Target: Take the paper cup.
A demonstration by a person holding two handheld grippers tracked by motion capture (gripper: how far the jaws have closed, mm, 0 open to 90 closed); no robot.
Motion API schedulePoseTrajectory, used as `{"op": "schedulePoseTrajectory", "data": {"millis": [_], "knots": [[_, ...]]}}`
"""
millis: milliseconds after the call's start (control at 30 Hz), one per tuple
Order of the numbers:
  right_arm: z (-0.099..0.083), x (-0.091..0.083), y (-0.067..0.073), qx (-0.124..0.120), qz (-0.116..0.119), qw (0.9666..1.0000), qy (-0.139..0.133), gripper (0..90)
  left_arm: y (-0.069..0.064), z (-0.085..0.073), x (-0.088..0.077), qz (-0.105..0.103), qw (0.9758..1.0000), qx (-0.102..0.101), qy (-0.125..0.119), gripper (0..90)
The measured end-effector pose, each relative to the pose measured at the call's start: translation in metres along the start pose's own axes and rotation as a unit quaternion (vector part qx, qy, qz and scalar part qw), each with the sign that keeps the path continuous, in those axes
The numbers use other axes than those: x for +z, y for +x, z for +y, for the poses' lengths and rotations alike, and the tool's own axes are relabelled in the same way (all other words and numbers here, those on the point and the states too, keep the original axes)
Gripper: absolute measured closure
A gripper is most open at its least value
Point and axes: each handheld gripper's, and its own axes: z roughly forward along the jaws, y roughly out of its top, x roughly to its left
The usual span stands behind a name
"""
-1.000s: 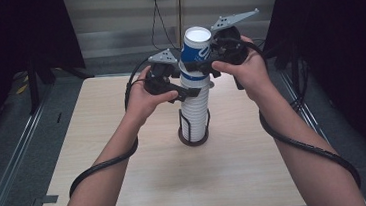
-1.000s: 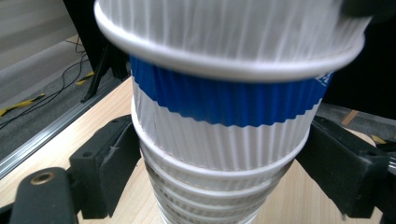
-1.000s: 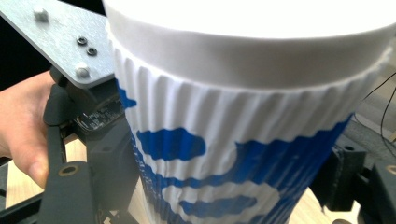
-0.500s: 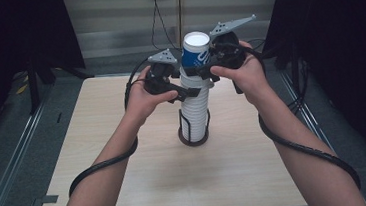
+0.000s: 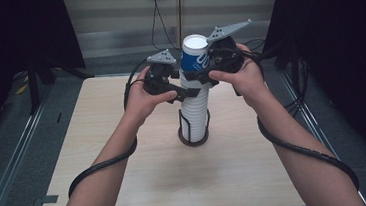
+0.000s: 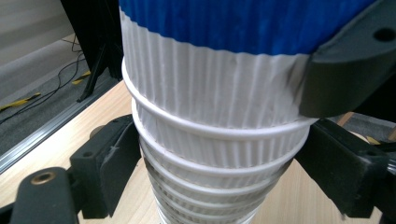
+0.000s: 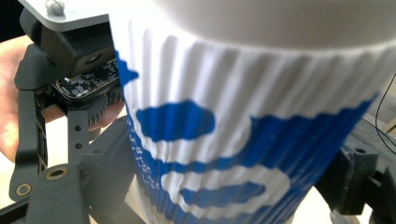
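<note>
A tall stack of white ribbed paper cups (image 5: 195, 113) stands in a black wire holder (image 5: 193, 134) at the table's middle. A blue-and-white cup (image 5: 195, 56) tops the stack, its base nested in the cups below. My right gripper (image 5: 197, 74) is shut on this cup from the right; in the right gripper view the cup (image 7: 233, 140) sits between both jaws. My left gripper (image 5: 190, 91) is shut on the white stack just below, coming from the left. The stack (image 6: 215, 121) is pinched between its jaws in the left gripper view, under the blue cup (image 6: 243, 23).
The light wooden table (image 5: 127, 178) has bare surface all around the holder. Cables trail from both grippers along the forearms. Dark curtains, a floor rail (image 5: 14, 153) and loose cables lie beyond the table edges.
The right gripper and the blue-and-white cup have sunk slightly toward the stack. The left gripper has hardly moved.
</note>
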Motion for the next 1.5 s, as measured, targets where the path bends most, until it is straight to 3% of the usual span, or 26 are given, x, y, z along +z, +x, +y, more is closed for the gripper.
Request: {"op": "schedulePoseTrajectory", "data": {"millis": [100, 267, 633, 900, 1167, 1500], "knots": [[0.002, -0.002, -0.001, 0.005, 0.002, 0.9999, -0.01, 19.2, 0.001, -0.001, 0.0, 0.0, 1.0, -0.001, -0.002, 14.7], [0.015, -0.015, -0.003, 0.02, 0.009, 0.9985, -0.05, 20.9, 0.002, -0.002, -0.001, -0.001, 1.0, -0.006, -0.004, 14.7], [0.028, -0.027, -0.003, 0.011, 0.001, 0.999, -0.044, 21.5, 0.0, -0.001, 0.0, 0.001, 0.9999, -0.011, -0.005, 14.5], [0.03, -0.028, -0.003, 0.014, 0.003, 0.9987, -0.048, 21.4, 0.0, -0.001, -0.002, 0.002, 0.9999, -0.009, 0.013, 15.3], [0.033, -0.032, -0.002, 0.016, 0.003, 0.9986, -0.051, 21.4, 0.0, -0.004, -0.009, 0.0, 0.9997, -0.009, 0.021, 15.5], [0.036, -0.043, -0.004, 0.02, -0.006, 0.9977, -0.064, 21.1, 0.0, -0.007, -0.02, 0.014, 0.9994, -0.007, 0.033, 15.5]]}}
